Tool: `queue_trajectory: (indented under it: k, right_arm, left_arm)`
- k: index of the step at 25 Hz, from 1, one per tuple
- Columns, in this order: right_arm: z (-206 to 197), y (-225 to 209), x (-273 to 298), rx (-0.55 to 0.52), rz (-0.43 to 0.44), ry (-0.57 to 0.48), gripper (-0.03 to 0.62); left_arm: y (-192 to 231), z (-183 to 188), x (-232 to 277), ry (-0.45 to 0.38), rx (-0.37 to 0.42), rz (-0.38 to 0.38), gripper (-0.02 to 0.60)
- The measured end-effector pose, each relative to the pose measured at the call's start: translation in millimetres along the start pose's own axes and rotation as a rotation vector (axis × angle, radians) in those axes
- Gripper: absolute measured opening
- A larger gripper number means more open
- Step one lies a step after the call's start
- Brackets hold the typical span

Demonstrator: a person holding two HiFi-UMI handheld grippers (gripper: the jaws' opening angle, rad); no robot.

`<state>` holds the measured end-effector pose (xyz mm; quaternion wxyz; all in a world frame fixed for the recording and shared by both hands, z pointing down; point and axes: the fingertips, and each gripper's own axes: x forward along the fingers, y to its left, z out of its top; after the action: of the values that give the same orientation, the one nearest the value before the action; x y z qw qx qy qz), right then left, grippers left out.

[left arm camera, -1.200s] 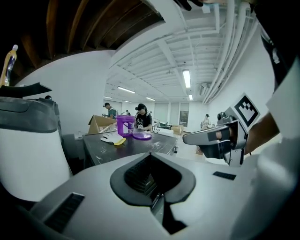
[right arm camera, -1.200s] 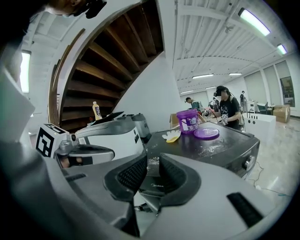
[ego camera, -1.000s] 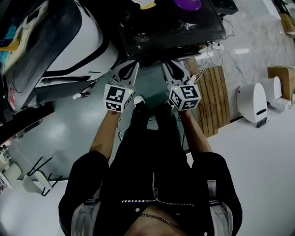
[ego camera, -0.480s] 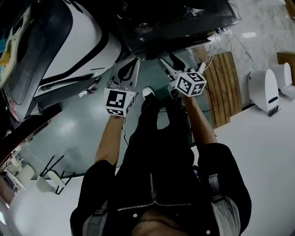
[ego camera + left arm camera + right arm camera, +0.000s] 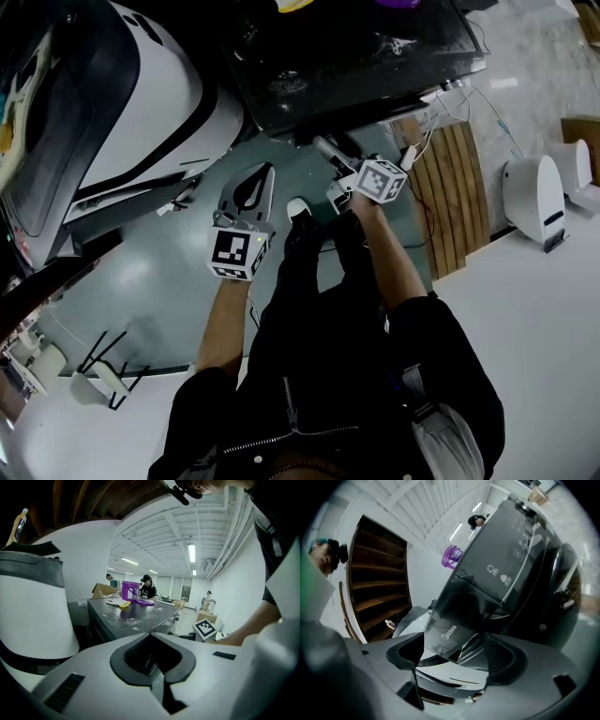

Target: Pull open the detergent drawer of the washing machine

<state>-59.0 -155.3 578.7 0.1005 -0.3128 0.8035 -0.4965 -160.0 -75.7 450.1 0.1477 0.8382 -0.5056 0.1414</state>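
The dark washing machine [image 5: 356,56] stands ahead of me, with a purple jug [image 5: 451,557] on its top. In the right gripper view its front panel [image 5: 511,564] runs slantwise. The glossy drawer front with the brand print [image 5: 447,634] shows between the jaws. My right gripper [image 5: 328,150] [image 5: 454,644] is rolled on its side just under the machine's front edge. Its jaws are opening, with no pad pressing on the drawer front. I cannot tell how far the drawer stands out. My left gripper [image 5: 255,178] [image 5: 151,637] hangs lower left, shut on nothing, facing the machine's top [image 5: 136,618].
A big white rounded machine [image 5: 159,84] [image 5: 33,606] stands close on the left. A wooden slatted pallet [image 5: 450,187] and loose cables [image 5: 441,103] lie right of the washer, with a white device [image 5: 530,197] beyond. My own legs and shoe [image 5: 298,208] are below the grippers.
Both grippers have come down from the machine's front edge, the right one more. The right gripper has rolled onto its side and its jaws have spread. The left stays shut.
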Motion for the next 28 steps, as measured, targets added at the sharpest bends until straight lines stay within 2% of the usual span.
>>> queue_trajectory:
  k: [3, 5, 11, 15, 17, 23, 28]
  right_arm:
    - [11.7, -4.4, 5.0, 0.117, 0.137, -0.075, 0.405]
    - [12.9, -10.3, 1.5, 0.186, 0.193, -0.116, 0.408]
    - [28.5, -17.7, 1.2, 0.239, 0.305, -0.178, 0.412]
    - [37.6, -19.2, 10.4, 0.296, 0.344, -0.233, 0.410]
    - [46.2, -21.7, 12.9, 0.335, 0.368, -0.273, 0.453]
    - [49.2, -23.3, 17.2, 0.461, 0.448, -0.345, 0.368]
    - [46.2, -28.6, 19.0, 0.511, 0.446, -0.370, 0.364]
  left_arm:
    - [4.0, -14.5, -6.7, 0.025, -0.017, 0.018, 0.017]
    - [3.9, -25.7, -11.6, 0.049, -0.025, 0.022, 0.018]
    - [8.7, -38.1, -14.4, 0.076, -0.030, 0.027, 0.017]
    - [10.6, -43.3, -21.0, 0.085, -0.034, 0.035, 0.018]
    - [10.1, -44.4, -21.5, 0.086, -0.032, 0.040, 0.017]
    - [16.9, -55.7, -29.6, 0.108, -0.039, 0.041, 0.018]
    - [16.0, -57.5, -32.1, 0.119, -0.039, 0.046, 0.018]
